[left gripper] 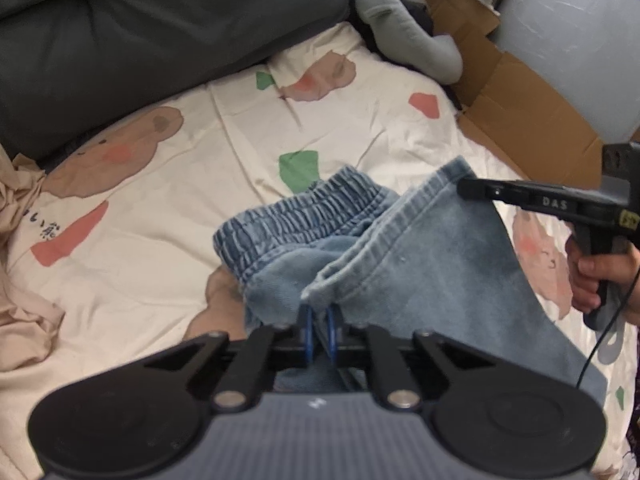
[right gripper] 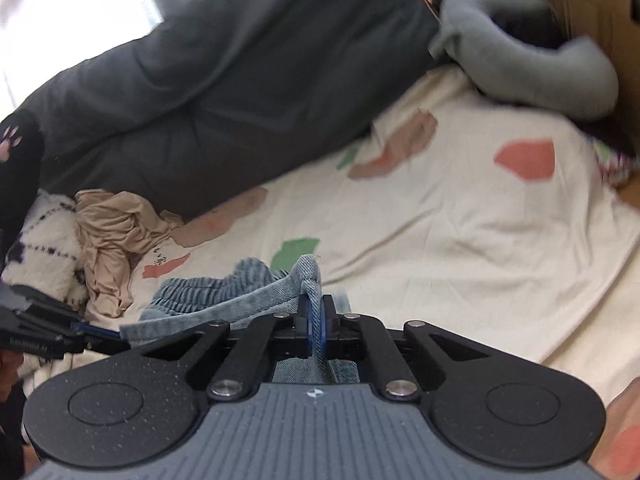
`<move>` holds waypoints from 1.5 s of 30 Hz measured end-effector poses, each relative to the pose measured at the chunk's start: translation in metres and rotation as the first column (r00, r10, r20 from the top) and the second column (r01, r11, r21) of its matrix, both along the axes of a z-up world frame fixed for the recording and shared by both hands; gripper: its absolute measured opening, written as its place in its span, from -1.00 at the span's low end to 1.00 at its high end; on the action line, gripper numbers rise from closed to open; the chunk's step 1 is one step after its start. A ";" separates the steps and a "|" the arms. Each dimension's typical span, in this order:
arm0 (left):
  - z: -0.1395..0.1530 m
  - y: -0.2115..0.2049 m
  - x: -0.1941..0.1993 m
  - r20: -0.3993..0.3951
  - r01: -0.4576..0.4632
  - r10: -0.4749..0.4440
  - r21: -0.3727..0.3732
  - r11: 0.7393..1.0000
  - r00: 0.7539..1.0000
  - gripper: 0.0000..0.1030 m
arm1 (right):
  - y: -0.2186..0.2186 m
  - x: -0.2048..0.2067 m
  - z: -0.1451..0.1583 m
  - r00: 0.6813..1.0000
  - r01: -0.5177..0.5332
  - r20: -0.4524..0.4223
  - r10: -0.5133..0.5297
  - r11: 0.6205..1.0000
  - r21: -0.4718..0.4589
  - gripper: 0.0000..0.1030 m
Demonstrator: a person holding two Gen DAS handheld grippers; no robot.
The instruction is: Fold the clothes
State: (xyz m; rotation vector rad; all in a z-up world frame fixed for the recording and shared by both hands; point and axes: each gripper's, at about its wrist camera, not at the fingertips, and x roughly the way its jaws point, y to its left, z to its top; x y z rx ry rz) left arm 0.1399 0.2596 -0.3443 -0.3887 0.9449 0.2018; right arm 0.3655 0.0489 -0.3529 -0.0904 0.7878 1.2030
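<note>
Two corners of a pair of light-blue denim shorts [left gripper: 400,264] are pinched, one by each gripper, so that the hem edge is stretched between them above a cream bedsheet [left gripper: 200,160] printed with bears and coloured patches. The elastic waistband [left gripper: 296,216] is bunched on the sheet beyond the raised hem. The left gripper [left gripper: 319,330] is clamped on a fold of the denim, its blue pads almost together with cloth between them. The right gripper [right gripper: 316,326] is likewise closed tight on the other corner, a thin strip of denim being squeezed between its pads; in the left wrist view it is seen from the side, held by a hand [left gripper: 600,280] on its handle. Beyond the sheet a dark grey cushion [left gripper: 160,40] is seen. A grey garment [left gripper: 404,28] is lying by flattened cardboard [left gripper: 520,92] at the far edge. A crumpled beige garment [right gripper: 116,244] and a white fluffy item [right gripper: 44,248] are piled at the sheet's left side.
</note>
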 end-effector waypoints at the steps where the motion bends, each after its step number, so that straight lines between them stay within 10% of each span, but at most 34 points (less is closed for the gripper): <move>1: -0.001 0.000 0.000 -0.002 -0.001 0.001 -0.002 1.000 1.000 -0.87 | 0.000 -0.004 0.004 1.000 -0.011 0.028 0.011 1.000 -0.002 -0.97; 11: -0.014 0.009 0.005 -0.052 -0.038 0.035 -0.066 0.997 0.998 -0.37 | 0.016 -0.004 -0.002 0.995 -0.043 0.079 0.052 0.993 -0.110 -0.84; 15: -0.019 0.009 0.008 -0.053 -0.046 0.042 -0.078 0.996 0.998 -0.14 | 0.016 0.019 -0.018 0.998 -0.040 -0.054 0.034 0.994 -0.105 -0.04; 25: -0.019 0.010 0.005 -0.025 -0.066 0.064 -0.113 0.991 0.998 -0.08 | 0.023 0.060 -0.056 0.919 -0.102 -0.389 0.065 0.992 -0.073 0.10; 31: -0.011 0.006 0.003 -0.012 -0.047 0.046 -0.104 0.993 0.999 -0.37 | 0.029 0.058 -0.058 0.908 -0.133 -0.408 0.098 0.989 -0.058 0.05; 40: -0.019 0.007 0.009 -0.017 -0.076 0.075 -0.098 0.992 0.997 -0.33 | 0.023 0.049 -0.035 0.942 -0.162 -0.306 0.136 0.985 -0.062 -0.81; 45: -0.014 0.008 0.007 -0.001 -0.082 0.082 -0.110 0.991 0.997 -0.48 | 0.017 0.039 -0.019 0.960 -0.174 -0.234 0.156 0.983 -0.059 -0.90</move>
